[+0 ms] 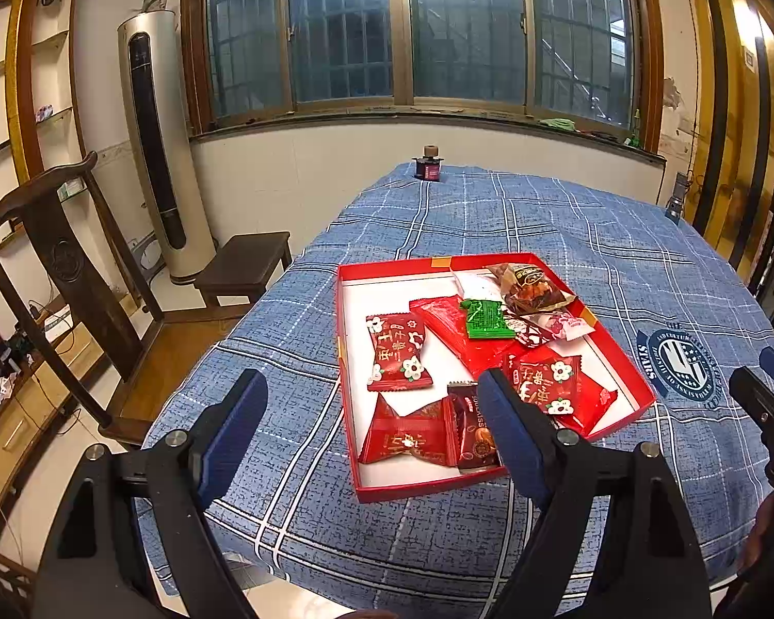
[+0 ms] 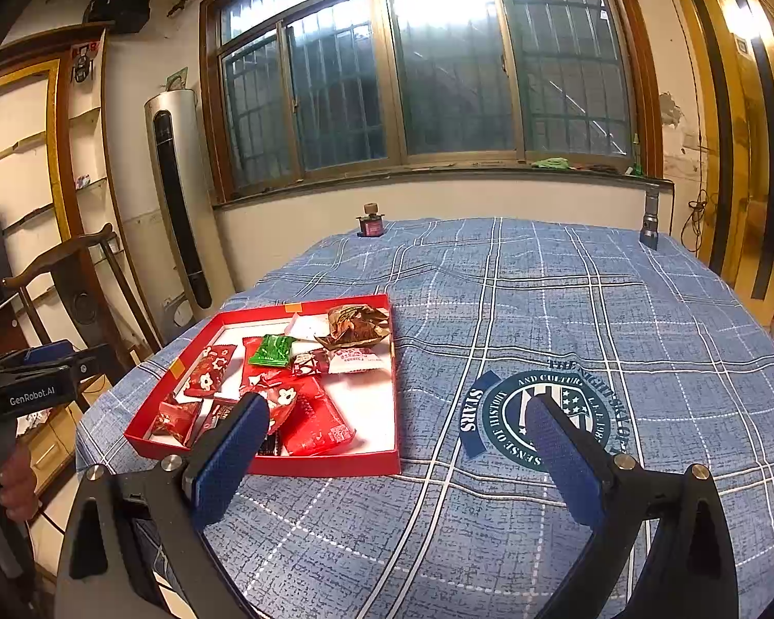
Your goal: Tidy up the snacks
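On the table's left side: red tray (image 2: pixel 304 465) of snack packets (image 1: pixel 398 359).
Left gripper (image 1: pixel 371 402): jaws wide apart, empty.
Right gripper (image 2: pixel 397 425): jaws apart, empty.

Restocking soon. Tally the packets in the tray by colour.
Red packets: 5 (overlapping, so roughly)
Green packet: 1
White packet: 1
Brown packets: 2
Pink-white packet: 1
Red-white packet: 1
Total: 11
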A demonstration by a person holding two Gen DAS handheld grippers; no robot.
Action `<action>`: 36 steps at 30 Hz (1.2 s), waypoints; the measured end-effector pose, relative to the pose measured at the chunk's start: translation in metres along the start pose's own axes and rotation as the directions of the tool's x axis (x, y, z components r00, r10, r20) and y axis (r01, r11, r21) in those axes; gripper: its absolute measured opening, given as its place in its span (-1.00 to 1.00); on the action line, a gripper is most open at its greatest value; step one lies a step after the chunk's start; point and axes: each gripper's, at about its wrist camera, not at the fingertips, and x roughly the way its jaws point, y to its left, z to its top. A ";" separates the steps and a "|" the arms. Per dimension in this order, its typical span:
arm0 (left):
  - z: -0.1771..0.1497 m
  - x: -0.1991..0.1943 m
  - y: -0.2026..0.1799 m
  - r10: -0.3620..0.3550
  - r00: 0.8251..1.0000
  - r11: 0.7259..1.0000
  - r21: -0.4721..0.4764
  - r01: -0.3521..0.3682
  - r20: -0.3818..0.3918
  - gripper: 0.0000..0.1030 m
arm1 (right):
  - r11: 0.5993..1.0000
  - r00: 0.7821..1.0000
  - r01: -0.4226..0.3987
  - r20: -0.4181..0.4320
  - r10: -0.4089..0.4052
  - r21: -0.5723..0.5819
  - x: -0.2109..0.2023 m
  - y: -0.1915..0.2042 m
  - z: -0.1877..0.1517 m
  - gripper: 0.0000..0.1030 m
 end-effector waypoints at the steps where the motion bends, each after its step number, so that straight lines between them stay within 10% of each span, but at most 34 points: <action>1: 0.000 0.000 0.001 -0.002 1.000 1.000 -0.001 0.002 -0.001 0.63 | 1.000 1.000 0.000 0.000 0.000 -0.001 0.000 0.000 0.000 0.95; 36: -0.008 0.010 0.013 -0.002 0.999 1.000 -0.015 0.001 -0.032 0.63 | 1.000 1.000 -0.001 -0.014 0.001 -0.011 0.005 0.005 -0.003 0.95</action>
